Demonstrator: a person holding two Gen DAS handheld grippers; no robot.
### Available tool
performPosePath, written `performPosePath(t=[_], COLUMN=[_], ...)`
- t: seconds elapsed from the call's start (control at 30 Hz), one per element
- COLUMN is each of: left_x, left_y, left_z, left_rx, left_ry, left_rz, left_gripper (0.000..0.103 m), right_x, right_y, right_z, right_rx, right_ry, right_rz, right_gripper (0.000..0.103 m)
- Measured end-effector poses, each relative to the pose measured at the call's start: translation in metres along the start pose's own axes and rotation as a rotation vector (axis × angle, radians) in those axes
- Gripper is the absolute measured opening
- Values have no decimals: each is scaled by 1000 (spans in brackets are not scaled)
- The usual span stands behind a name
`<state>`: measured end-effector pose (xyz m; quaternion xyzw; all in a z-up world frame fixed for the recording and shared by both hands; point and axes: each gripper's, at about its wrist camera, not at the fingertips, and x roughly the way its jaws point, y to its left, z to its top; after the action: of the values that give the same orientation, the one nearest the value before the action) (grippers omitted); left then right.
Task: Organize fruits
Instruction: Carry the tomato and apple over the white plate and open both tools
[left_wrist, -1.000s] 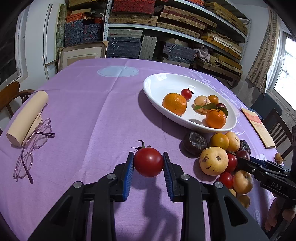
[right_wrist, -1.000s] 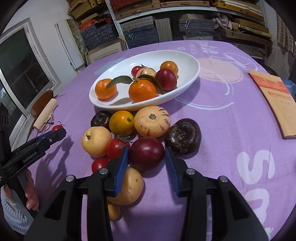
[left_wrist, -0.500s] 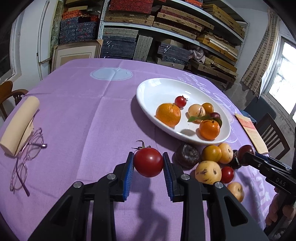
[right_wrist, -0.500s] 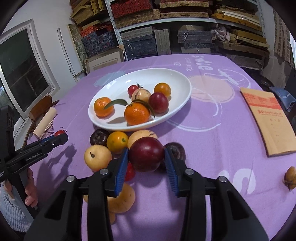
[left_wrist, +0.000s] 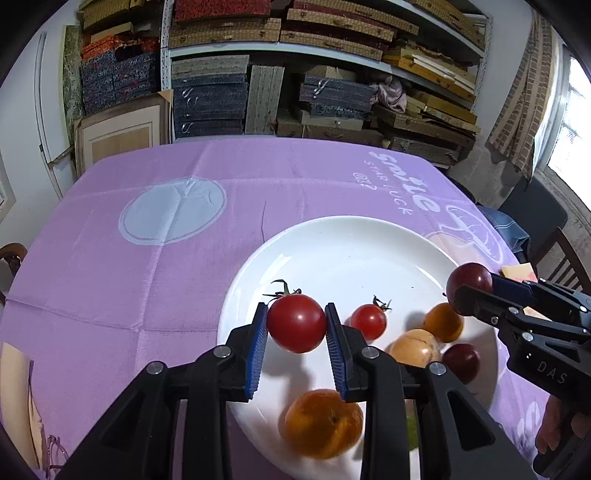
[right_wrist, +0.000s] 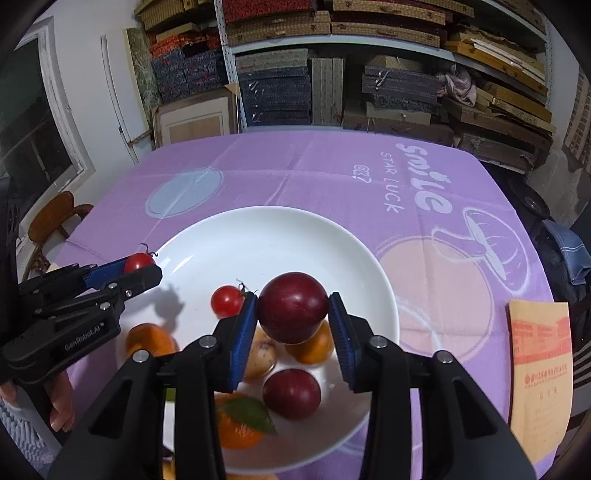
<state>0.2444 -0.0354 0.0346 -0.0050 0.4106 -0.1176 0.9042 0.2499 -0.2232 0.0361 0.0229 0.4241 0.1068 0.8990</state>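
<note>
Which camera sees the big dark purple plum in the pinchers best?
The right wrist view: the plum fills the middle, clamped in the right gripper. The left wrist view shows it small, near the right edge, partly hidden by that gripper.

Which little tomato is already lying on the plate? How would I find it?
Find the white plate on the purple cloth. The small tomato lies on it, left of the held plum. It is the only bright red fruit there, with a green stem.

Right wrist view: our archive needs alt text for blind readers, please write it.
The right gripper holds a dark red plum above a white plate of fruit on a purple tablecloth. At left, the left gripper holds a tomato.
</note>
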Motion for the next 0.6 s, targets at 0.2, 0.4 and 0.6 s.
performPosePath(t=[0.2,0.4,0.6], left_x=[27,12,-47], left_y=[7,13,26], left_z=[3,3,-9], left_rx=[-8,-42,-98], left_ry=[47,10,-59], left_rz=[9,15,29], left_gripper=[33,56,66], right_x=[42,1,-97], right_y=[-4,-3,-12], right_z=[8,9,-23], right_rx=[-17,-21,37], right_ry=[88,-27,-241], right_rz=[-15,-52,-23], right_gripper=[39,62,78])
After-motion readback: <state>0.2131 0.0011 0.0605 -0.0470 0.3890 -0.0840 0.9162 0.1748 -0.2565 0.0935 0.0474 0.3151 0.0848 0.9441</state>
